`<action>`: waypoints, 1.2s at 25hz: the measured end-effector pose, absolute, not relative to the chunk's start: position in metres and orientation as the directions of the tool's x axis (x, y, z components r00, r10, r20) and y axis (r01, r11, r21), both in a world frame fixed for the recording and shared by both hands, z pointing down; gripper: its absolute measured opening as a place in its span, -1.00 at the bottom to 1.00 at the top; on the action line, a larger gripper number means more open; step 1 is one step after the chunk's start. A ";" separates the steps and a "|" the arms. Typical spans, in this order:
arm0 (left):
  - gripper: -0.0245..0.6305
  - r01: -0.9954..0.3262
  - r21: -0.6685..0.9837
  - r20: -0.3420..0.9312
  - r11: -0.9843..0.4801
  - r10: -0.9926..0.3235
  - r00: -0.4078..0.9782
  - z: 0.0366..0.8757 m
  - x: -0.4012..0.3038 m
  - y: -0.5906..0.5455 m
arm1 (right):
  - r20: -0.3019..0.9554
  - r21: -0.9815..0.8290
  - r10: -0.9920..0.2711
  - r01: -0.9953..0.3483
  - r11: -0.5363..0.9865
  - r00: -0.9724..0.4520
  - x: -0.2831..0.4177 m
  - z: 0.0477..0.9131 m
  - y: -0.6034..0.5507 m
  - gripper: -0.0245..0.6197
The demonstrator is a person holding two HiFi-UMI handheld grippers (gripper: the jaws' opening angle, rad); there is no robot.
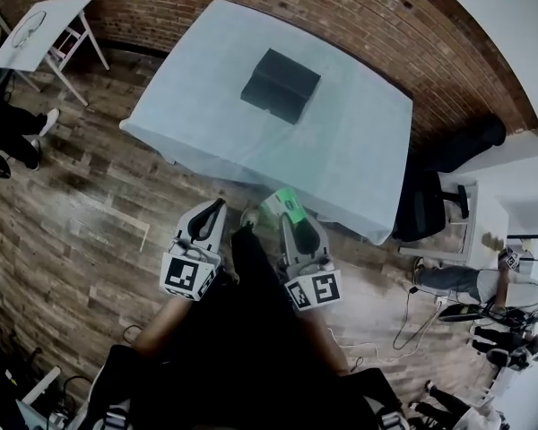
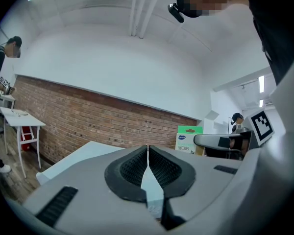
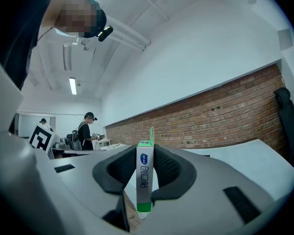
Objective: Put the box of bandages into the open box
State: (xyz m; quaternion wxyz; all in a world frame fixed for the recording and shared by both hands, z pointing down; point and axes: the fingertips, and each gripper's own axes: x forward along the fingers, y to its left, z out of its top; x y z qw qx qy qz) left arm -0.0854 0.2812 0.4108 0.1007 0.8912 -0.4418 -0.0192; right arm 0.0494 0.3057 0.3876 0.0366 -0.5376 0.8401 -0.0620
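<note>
The bandage box (image 3: 144, 175) is a slim white and green carton, pinched upright between the pads of my right gripper (image 3: 145, 173). In the head view the bandage box (image 1: 287, 206) pokes out past the right gripper (image 1: 294, 218), short of the table's near edge. The open box (image 1: 281, 85) is black and sits on the far half of the pale table (image 1: 251, 115). My left gripper (image 1: 213, 210) hangs beside the right one above the floor. Seen in its own view, the left gripper (image 2: 147, 153) has its jaws closed together with nothing between them. The bandage box (image 2: 188, 138) shows to its right.
Wooden floor (image 1: 90, 204) lies between me and the table. A small white table (image 1: 49, 25) stands far left, a black chair (image 1: 426, 206) at the table's right corner. A brick wall (image 1: 341, 7) runs behind. People stand at the right (image 1: 493, 285) and left (image 1: 9, 128).
</note>
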 end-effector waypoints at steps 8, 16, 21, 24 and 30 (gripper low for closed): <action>-0.81 -0.789 0.199 0.060 -0.581 -0.797 0.601 0.417 -0.079 0.234 | -0.006 -0.148 -0.904 -0.893 0.424 -0.428 0.058 0.390 0.254 -0.58; -0.81 -0.786 0.207 0.086 -0.582 -0.790 0.608 0.421 -0.049 0.171 | -0.001 -0.188 -0.900 -0.884 0.429 -0.436 0.082 0.394 0.189 -0.58; -0.81 -0.801 0.215 0.094 -0.559 -0.805 0.586 0.419 -0.033 0.131 | 0.005 -0.204 -0.887 -0.868 0.452 -0.463 0.096 0.395 0.149 -0.58; -0.81 -0.806 0.222 0.091 -0.549 -0.811 0.577 0.417 -0.019 0.108 | 0.010 -0.216 -0.877 -0.857 0.468 -0.481 0.108 0.396 0.128 -0.58; -0.81 -0.825 0.218 0.122 -0.522 -0.824 0.553 0.421 -0.001 0.071 | 0.012 -0.228 -0.865 -0.844 0.486 -0.501 0.128 0.401 0.086 -0.58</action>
